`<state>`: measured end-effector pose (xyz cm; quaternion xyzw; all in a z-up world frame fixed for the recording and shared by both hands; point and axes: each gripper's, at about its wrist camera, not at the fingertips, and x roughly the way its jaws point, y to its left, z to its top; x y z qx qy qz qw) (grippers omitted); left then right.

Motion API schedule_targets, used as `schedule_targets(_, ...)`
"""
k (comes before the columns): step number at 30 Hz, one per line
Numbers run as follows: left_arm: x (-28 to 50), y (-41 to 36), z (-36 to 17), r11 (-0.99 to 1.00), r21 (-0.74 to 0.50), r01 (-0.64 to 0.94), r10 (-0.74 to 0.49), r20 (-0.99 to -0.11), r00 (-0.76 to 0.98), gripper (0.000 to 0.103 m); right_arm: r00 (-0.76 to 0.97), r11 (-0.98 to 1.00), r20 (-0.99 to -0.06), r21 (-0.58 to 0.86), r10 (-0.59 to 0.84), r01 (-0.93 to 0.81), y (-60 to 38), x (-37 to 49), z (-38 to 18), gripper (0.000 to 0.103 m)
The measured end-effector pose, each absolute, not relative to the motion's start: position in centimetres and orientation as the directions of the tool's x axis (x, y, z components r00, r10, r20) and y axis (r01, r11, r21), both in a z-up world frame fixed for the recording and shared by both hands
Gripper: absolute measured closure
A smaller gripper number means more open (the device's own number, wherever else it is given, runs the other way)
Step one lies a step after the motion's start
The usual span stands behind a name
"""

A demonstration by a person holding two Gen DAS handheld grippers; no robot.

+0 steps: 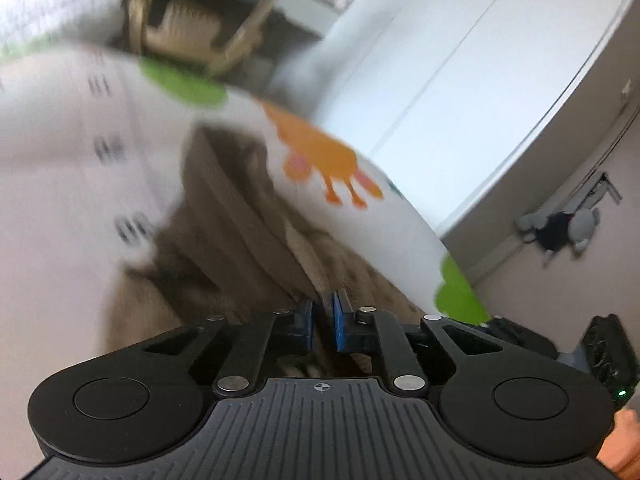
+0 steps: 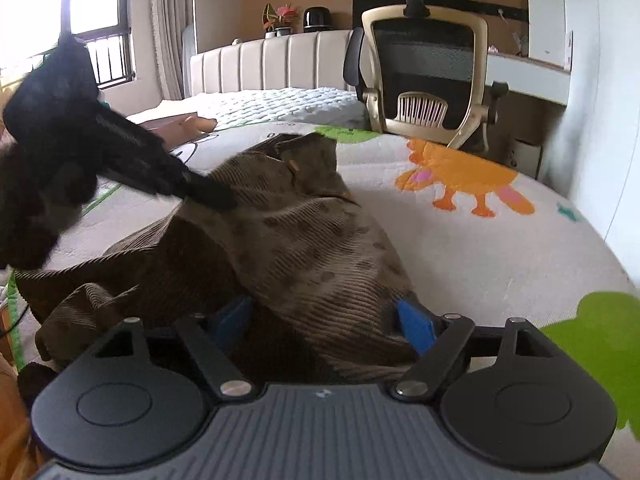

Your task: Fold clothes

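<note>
**Brown garment held at both ends**

A white play mat [image 2: 460,248] with cartoon animals is spread beneath and beyond both jaws. The brown corduroy garment [image 2: 288,240] is heaped on it, bulging between the right gripper's [image 2: 324,320] spread jaws. A fold is pinched by the left gripper's [image 1: 322,320] nearly closed jaws.

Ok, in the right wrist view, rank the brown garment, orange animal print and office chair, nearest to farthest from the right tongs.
1. Brown garment, lying between the right tongs.
2. Orange animal print, ahead right on the bedcover.
3. Office chair, beyond the bed's far edge.
</note>
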<state>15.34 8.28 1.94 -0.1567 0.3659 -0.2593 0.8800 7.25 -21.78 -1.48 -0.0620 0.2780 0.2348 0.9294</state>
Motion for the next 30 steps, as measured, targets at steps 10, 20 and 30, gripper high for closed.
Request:
schedule_targets(10, 14.6, 9.5, 3.5, 0.911, -0.309, 0.273, -0.410, -0.599, 0.688, 0.097, 0.667, 0.763, -0.591, -0.128, 0.454, -0.633, -15.4, 4.8, 0.1, 0.018)
schedule_targets(20, 14.0, 9.4, 2.1, 0.822, -0.468, 0.324, -0.562, -0.582, 0.588, 0.049, 0.874, 0.709, -0.482, -0.595, 0.062, -0.379, -17.0, 6.4, -1.0, 0.009)
schedule_targets(30, 15.0, 6.6, -1.0, 0.677, -0.672, 0.301, -0.725, -0.539, 0.429, 0.016, 0.897, 0.792, -0.443, -0.552, -0.015, -0.260, -19.6, 7.7, -1.8, 0.007)
